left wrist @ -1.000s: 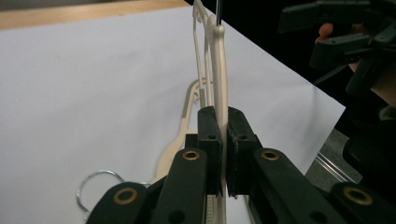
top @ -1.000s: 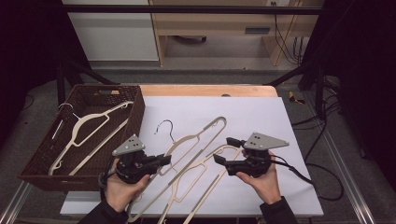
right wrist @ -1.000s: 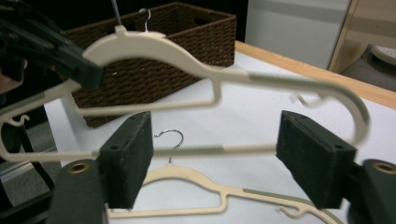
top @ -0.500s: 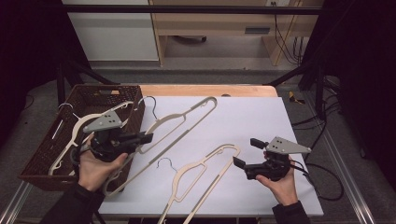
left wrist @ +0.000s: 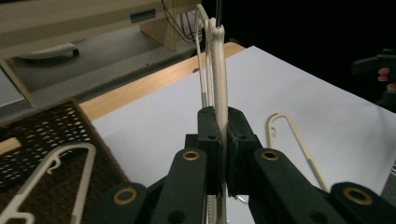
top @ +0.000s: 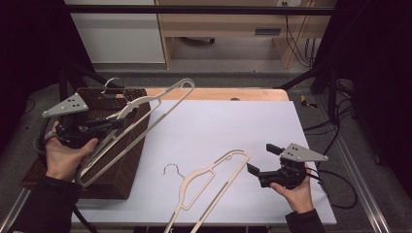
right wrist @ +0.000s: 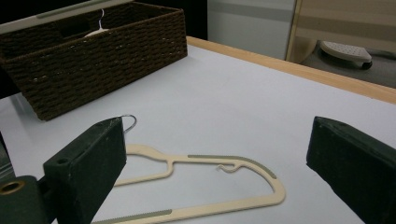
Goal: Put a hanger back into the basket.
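My left gripper (top: 99,127) is shut on a cream hanger (top: 160,104) and holds it tilted in the air over the brown wicker basket (top: 121,167). In the left gripper view the jaws (left wrist: 222,119) pinch the hanger's bar (left wrist: 219,70) edge-on. A second cream hanger (top: 209,177) lies flat on the white table top. My right gripper (top: 262,158) sits just right of that hanger's end; its jaws have just been opening and stand wide with nothing between them. The right gripper view (right wrist: 219,137) looks past the jaws at this hanger (right wrist: 205,157) on the table.
Another pale hanger (left wrist: 51,170) lies inside the basket (right wrist: 93,60) at the table's left edge. The white sheet (top: 233,121) covers the table, with a wooden strip (top: 218,93) along the far side. A cable (top: 340,191) trails from the right gripper.
The left gripper has carried its hanger up and to the left, from the table to above the basket. The right gripper has drawn back to the right from the second hanger, its jaws wider.
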The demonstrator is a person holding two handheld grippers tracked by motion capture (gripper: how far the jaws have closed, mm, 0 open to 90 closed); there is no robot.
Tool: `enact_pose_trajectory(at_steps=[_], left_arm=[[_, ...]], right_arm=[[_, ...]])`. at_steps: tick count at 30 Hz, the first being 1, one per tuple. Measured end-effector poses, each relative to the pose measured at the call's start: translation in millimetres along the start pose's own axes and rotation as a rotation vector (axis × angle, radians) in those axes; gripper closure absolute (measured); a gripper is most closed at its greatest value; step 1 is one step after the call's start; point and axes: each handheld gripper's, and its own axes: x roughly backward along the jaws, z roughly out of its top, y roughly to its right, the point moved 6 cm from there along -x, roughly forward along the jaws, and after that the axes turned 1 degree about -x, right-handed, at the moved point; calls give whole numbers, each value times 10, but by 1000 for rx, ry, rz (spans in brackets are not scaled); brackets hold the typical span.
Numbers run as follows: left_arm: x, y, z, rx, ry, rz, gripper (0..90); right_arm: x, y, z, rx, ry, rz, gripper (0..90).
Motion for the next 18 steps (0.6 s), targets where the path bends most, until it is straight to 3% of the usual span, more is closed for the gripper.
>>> enact_pose_trajectory(at_steps=[10, 18], left_arm=[[226, -524, -41, 12, -5, 97, 862], [352, -898, -211, 73, -10, 135, 862]], right_arm=[[20, 35, 1, 4, -5, -10, 43], [19, 53, -6, 3, -10, -13, 40]])
